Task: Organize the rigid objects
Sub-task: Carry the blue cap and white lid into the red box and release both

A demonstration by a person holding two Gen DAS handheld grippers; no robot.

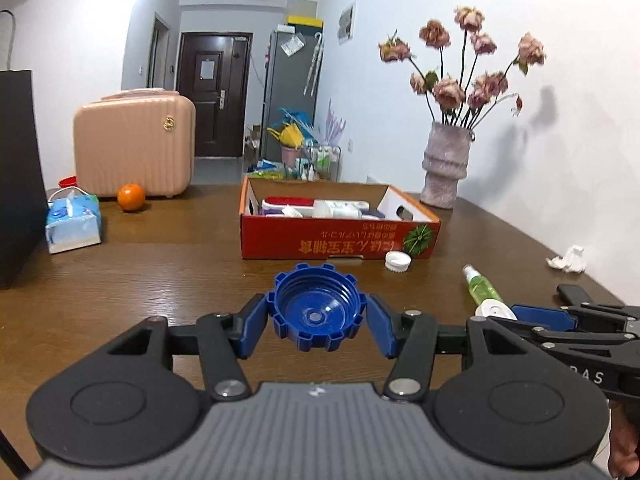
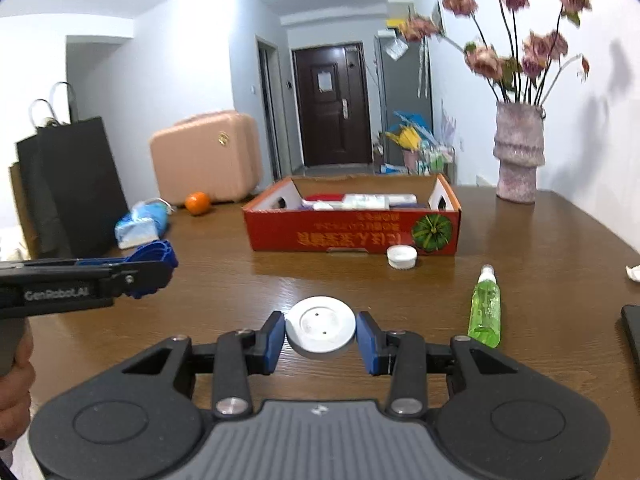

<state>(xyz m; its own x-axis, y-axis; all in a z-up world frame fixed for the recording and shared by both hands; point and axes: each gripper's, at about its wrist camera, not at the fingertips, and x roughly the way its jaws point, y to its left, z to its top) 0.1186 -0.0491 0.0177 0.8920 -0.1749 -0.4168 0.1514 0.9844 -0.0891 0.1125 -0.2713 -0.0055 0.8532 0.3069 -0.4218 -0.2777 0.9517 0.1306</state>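
White walls, dark door (image 1: 214, 96) down hallway, brown wooden table (image 1: 160, 280)

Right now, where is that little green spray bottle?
The green spray bottle lies on the wooden table, right of the right gripper, with the small white cap and red box beyond it.

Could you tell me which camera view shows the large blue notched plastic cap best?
The left wrist view: the large blue notched plastic cap faces it, threads visible, clamped in the left gripper. The right wrist view catches only its edge.

Three caps (image 1: 316, 312) (image 2: 321, 330) (image 2: 401, 257), one spray bottle (image 2: 485, 310)
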